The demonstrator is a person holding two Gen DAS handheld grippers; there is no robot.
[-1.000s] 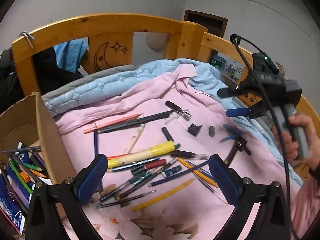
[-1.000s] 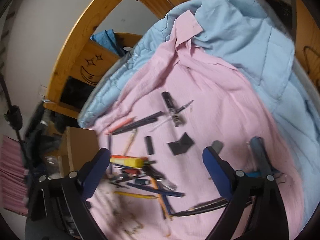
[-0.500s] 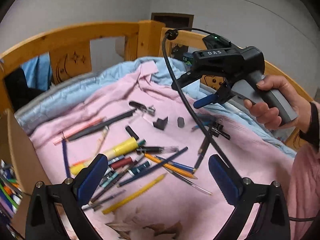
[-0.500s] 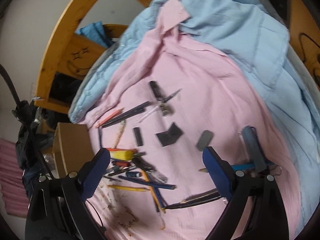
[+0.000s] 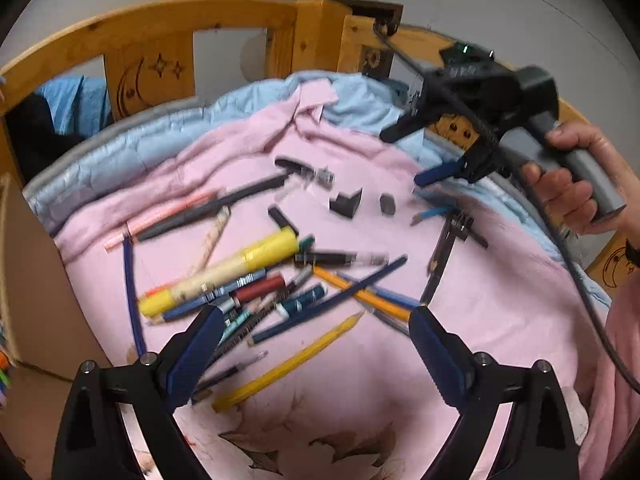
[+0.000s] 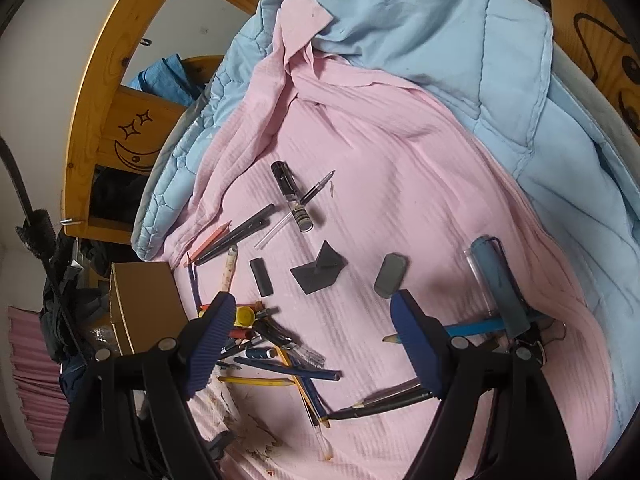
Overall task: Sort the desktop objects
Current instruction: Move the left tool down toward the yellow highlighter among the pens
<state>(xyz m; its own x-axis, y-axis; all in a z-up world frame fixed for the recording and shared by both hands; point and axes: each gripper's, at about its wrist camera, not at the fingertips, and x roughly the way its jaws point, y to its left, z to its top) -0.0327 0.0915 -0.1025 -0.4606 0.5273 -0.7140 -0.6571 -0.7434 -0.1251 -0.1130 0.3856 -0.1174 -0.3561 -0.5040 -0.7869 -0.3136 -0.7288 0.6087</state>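
Two blue-padded grippers above scattered pens
Left gripper (image 5: 312,334) and right gripper (image 6: 314,322), jaws apart and just closing slightly, hold nothing over the pink ribbed blanket (image 6: 400,184).

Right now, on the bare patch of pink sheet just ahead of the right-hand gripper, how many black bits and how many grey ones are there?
Black: 2, the short cap and the folded piece
Grey: 1, the eraser
Total: 3

My grippers' ribbed blue pads (image 6: 212,340) look rubbery. Beneath them: crinkled pink cloth sheet (image 6: 400,184), quilted blue blanket (image 6: 460,40), varnished wooden bed frame (image 5: 152,32), matt brown cardboard box (image 6: 144,292), glossy yellow marker (image 5: 224,272).
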